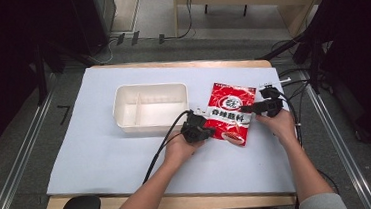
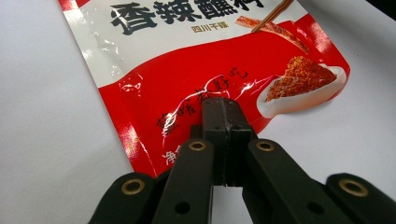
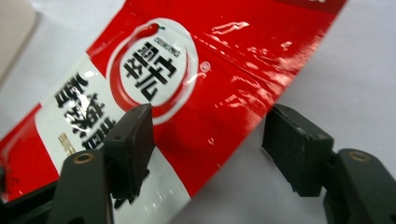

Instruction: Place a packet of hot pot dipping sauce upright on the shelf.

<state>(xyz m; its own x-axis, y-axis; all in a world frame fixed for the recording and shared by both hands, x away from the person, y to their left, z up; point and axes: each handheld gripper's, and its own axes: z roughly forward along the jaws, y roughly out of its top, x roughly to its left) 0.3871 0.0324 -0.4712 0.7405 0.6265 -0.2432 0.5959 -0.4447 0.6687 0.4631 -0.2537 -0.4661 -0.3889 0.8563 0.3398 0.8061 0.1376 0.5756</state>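
Note:
A red and white seasoning packet (image 1: pixel 231 112) lies on the white table cover, to the right of a white tray. My left gripper (image 1: pixel 206 128) is at the packet's lower left corner. In the left gripper view, the left gripper (image 2: pixel 223 106) is shut, jaws pressed together, with its tips over the red lower part of the packet (image 2: pixel 187 74); nothing shows between them. My right gripper (image 1: pixel 249 108) comes in from the packet's right edge. It is open (image 3: pixel 210 135), one jaw over the packet (image 3: pixel 196 70) and the other over bare table beside the edge.
A white tray (image 1: pixel 118 102) with a divider inside sits left of the packet, and its corner (image 3: pixel 14 32) shows in the right gripper view. Cables trail from both grippers. The table cover (image 1: pixel 102 156) extends to the left and front.

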